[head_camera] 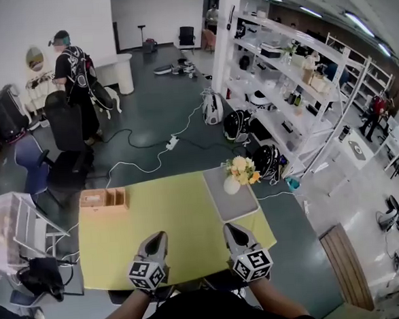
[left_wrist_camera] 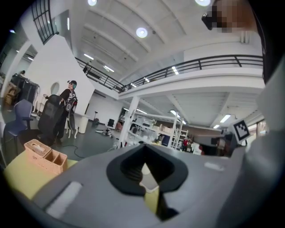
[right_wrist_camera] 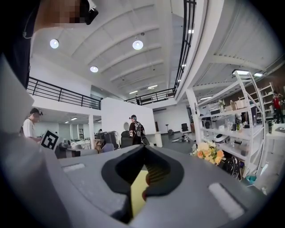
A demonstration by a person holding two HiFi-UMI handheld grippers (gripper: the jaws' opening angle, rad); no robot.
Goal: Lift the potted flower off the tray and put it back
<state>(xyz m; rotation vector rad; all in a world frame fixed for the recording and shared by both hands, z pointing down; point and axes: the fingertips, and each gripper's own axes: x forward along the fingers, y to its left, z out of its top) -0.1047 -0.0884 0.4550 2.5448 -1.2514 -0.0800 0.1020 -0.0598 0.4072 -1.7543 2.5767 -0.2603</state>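
Note:
The potted flower (head_camera: 240,171), yellow and orange blooms in a white pot, stands at the far end of the grey tray (head_camera: 233,202) on the right part of the yellow table (head_camera: 169,219). In the right gripper view the potted flower (right_wrist_camera: 207,151) shows ahead to the right. My left gripper (head_camera: 155,239) and right gripper (head_camera: 233,229) hover side by side over the table's near edge, well short of the tray. Both are shut and hold nothing. The left gripper (left_wrist_camera: 143,147) and right gripper (right_wrist_camera: 143,148) point level across the room.
A wooden divided box (head_camera: 103,198) sits at the table's far left, also seen as the box (left_wrist_camera: 44,156). Beyond the table are office chairs (head_camera: 65,141), a standing person (head_camera: 70,69), floor cables and white shelving (head_camera: 297,94). A white rack (head_camera: 17,226) stands left of the table.

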